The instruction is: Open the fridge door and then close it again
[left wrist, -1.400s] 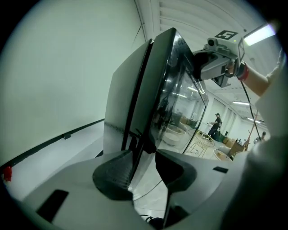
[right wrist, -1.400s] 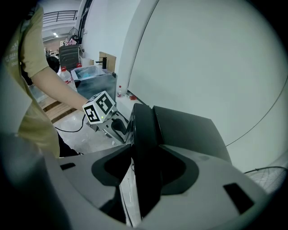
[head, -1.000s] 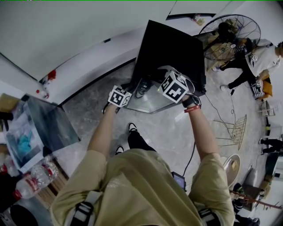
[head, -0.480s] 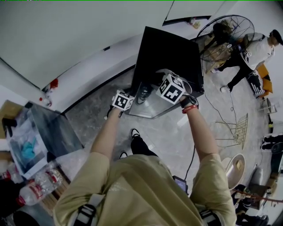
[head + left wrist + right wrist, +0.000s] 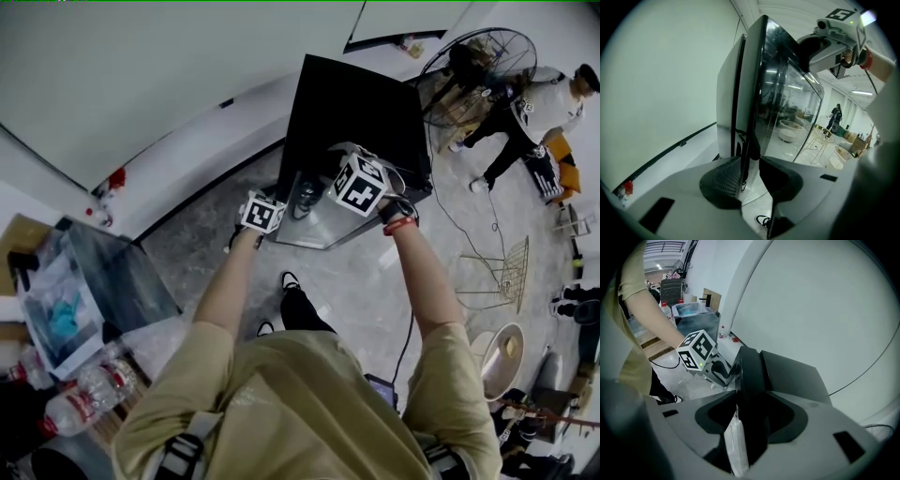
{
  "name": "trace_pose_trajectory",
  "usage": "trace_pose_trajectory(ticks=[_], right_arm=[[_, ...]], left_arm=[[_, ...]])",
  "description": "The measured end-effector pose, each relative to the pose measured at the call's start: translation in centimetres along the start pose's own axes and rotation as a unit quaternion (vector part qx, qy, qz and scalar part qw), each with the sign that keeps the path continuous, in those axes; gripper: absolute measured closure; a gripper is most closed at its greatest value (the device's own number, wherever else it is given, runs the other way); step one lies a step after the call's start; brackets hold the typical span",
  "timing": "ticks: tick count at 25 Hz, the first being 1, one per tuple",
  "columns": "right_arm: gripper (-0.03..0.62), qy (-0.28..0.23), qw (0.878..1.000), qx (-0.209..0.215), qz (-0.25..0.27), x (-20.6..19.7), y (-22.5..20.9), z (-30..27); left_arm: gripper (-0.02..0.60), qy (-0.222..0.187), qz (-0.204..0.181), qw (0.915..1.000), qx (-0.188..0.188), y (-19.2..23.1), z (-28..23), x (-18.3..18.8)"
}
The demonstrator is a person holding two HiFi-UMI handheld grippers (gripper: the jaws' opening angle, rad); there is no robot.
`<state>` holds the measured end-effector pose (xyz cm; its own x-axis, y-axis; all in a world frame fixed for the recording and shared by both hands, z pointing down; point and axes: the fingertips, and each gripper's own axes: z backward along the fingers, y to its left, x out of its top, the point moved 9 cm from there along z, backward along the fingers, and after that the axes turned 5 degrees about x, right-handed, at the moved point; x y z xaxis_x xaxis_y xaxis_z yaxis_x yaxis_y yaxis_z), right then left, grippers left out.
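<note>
A small black fridge (image 5: pixel 361 112) stands on the floor against the white wall, and its glass door (image 5: pixel 314 220) faces me. The door's side edge (image 5: pixel 749 140) runs between the pads of my left gripper (image 5: pixel 750 171). Those jaws have just been closing a little, and both pads now lie against the edge. My right gripper (image 5: pixel 750 416) straddles the thick top edge of the door (image 5: pixel 751 376) and is shut on it. Each gripper shows in the other's view: right gripper (image 5: pixel 829 44), left gripper (image 5: pixel 705 359). I cannot tell whether the door is ajar.
A standing fan (image 5: pixel 483 75) and a crouching person (image 5: pixel 539 112) are behind the fridge to the right. A wire stool (image 5: pixel 502 277) stands on the floor at right. At left are a grey table (image 5: pixel 112 267) and water bottles (image 5: pixel 89 375). A cable (image 5: pixel 408 328) trails by my feet.
Both grippers keep their hold on the door's edges. The head view has drifted slightly, and the person at the back right has shifted.
</note>
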<state>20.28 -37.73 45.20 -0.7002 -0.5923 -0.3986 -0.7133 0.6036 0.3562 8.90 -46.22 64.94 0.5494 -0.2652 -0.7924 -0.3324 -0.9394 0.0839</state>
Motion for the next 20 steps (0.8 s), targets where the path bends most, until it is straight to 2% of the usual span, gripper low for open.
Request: trace_pose_trajectory(ticks=[7, 12, 20], right_arm=[[0.379, 0.007, 1.0, -0.003, 0.003, 0.0, 0.3, -0.2], [0.379, 0.013, 1.0, 0.007, 0.022, 0.4, 1.4, 0.2], [0.373, 0.019, 0.999, 0.007, 0.035, 0.4, 3.0, 0.8]], left_arm=[[0.457, 0.004, 0.013, 0.9998, 0.012, -0.1, 0.2, -0.4], [0.466, 0.006, -0.008, 0.9999, -0.003, -0.7, 1.4, -1.3], [0.466, -0.001, 0.003, 1.0, 0.007, -2.0, 2.8, -2.7]])
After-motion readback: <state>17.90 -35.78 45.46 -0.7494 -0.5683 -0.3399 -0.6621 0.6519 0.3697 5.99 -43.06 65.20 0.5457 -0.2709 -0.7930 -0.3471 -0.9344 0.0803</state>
